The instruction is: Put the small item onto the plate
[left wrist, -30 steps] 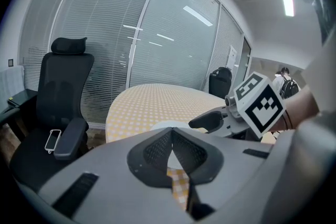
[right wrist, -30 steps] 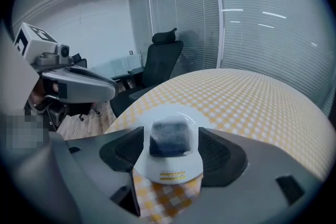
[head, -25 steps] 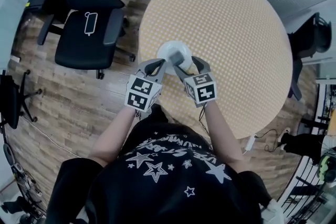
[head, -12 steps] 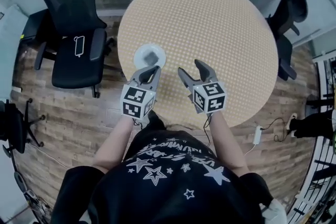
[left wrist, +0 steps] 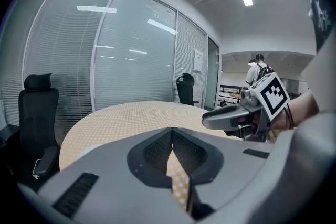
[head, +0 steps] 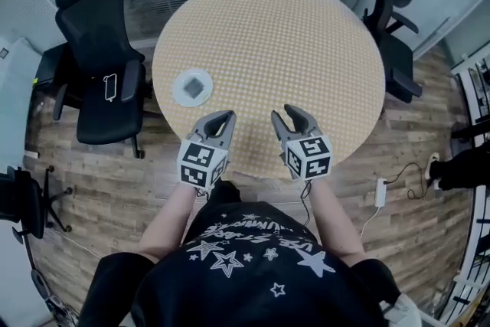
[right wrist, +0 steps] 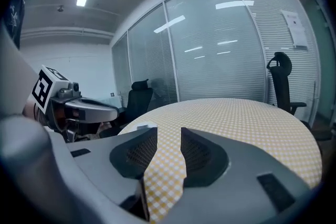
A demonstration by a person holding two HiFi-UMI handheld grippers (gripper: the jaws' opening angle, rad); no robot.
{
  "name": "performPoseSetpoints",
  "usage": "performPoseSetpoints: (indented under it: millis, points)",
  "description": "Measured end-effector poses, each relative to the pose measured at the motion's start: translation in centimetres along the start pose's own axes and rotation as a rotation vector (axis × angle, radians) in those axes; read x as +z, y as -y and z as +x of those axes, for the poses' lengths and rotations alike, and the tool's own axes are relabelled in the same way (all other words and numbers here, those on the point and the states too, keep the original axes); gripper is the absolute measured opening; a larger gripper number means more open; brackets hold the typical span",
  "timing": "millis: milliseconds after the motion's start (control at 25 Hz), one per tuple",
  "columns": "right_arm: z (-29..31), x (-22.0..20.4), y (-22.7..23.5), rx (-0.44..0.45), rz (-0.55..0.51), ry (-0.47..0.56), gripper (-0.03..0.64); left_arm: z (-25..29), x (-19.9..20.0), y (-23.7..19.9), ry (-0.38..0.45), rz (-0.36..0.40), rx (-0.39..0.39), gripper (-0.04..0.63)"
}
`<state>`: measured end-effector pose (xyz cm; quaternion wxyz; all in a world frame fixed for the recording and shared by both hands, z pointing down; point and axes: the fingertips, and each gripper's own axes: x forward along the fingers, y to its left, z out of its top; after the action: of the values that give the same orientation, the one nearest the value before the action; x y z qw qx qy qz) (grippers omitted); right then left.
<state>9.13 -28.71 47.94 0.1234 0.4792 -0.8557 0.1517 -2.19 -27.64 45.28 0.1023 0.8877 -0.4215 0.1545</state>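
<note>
**Item on the plate, both grippers empty**

The small grey item lies on the white plate at the near left of the round table. The left gripper has its jaws together. The right gripper has just been closing to a narrow gap, with nothing between its jaws.

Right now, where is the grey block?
Head view: the grey block sits on the white plate near the table's left edge, just beyond the left gripper.
</note>
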Motion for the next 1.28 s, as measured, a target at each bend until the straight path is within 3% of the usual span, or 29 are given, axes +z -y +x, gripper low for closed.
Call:
performPoseSetpoints:
  millis: [320,440,680,880,1280]
  points:
    - [-7.5,-2.8,-0.3,0.056,-0.055,0.009,0.061,-2.7,-0.6,7.1,0.017,-0.013,0.076,0.008]
    - [-9.7,-3.7,-0.6,0.077,-0.12,-0.004,0.057,-3.5,-0.5,9.4,0.031,-0.021,0.101,0.008]
    - [-12.8,-4.0,-0.3,0.106,-0.087,0.017,0.055,-5.2,0.8,12.2,0.08,-0.074,0.163,0.008]
    - [-14.0,-3.6,-0.1,0.089,-0.058,0.04,0.043,-6.1,1.5,13.5,0.097,-0.052,0.164,0.008]
    - [-16.5,-4.8,-0.9,0.042,-0.051,0.014,0.034,-7.9,-0.6,14.6,0.086,-0.08,0.135,0.008]
